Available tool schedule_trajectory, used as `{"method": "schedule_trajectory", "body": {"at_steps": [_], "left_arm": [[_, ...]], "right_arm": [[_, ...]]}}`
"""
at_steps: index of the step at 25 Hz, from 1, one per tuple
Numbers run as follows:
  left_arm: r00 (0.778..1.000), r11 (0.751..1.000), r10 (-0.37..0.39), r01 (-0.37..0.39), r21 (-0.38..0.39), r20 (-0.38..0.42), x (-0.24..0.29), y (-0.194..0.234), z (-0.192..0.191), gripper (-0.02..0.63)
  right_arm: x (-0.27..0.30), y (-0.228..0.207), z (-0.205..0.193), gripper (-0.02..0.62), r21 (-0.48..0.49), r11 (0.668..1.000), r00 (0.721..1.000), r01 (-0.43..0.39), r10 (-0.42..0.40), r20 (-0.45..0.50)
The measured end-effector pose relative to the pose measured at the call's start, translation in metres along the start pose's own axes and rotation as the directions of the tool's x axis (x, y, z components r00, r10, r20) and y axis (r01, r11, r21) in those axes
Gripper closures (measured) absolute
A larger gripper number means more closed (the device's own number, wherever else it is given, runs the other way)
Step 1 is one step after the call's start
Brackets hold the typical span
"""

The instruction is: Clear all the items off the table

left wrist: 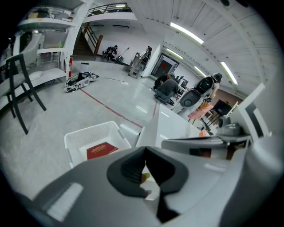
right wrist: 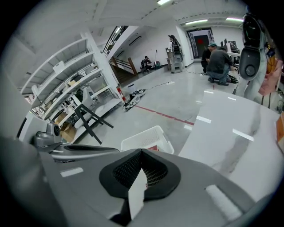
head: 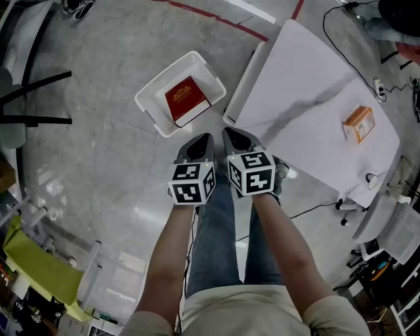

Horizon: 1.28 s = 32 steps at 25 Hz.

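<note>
**Both grippers shut and empty above the floor; one red book in the basket, one orange box on the table**

Nearest the camera, the person's forearms reach forward side by side, each holding a gripper with a marker cube. The left gripper (head: pixel 202 139) has its jaws pressed together, and its own view shows the dark pads (left wrist: pixel 133 170) meeting with nothing clamped between them. The right gripper (head: pixel 231 133) sits just beside it, almost touching. Its jaws are also closed and hold no object that can be made out. Both point downward over the grey floor (head: pixel 98 170), between the basket and the table.

Just beyond the jaw tips, a white plastic basket (head: pixel 210 72) stands on the floor, close to the table's corner. A single red book (head: pixel 186 100) lies flat inside it, filling roughly half the bottom.

To the right, the white table (head: pixel 308 98) carries a small orange box (head: pixel 359 123) near its far edge, well apart from both grippers. A red line (head: pixel 216 20) crosses the floor beyond the basket.
</note>
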<state>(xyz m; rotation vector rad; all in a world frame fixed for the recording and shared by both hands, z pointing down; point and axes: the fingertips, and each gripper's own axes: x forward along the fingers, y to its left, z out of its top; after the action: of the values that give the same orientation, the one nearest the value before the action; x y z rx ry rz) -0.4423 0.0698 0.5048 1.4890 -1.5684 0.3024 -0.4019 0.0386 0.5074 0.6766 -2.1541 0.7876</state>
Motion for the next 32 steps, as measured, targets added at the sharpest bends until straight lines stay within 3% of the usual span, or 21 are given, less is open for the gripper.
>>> {"method": "schedule_trajectory", "body": {"at_steps": [12,32], "left_arm": [[0.999,0.999,-0.046,0.046,0.028,0.015,0.021,-0.102,-0.011,0.597],[0.989,0.983,-0.14,0.145,0.117,-0.052,0.083,-0.26,-0.03,0.597]], "right_arm": [[-0.065,-0.076,-0.025,0.597,0.04,0.999,0.998,0.037,-0.039,0.039],[-0.159,-0.228,-0.058,0.597,0.163,0.978,0.985,0.133,-0.148,0.083]]}}
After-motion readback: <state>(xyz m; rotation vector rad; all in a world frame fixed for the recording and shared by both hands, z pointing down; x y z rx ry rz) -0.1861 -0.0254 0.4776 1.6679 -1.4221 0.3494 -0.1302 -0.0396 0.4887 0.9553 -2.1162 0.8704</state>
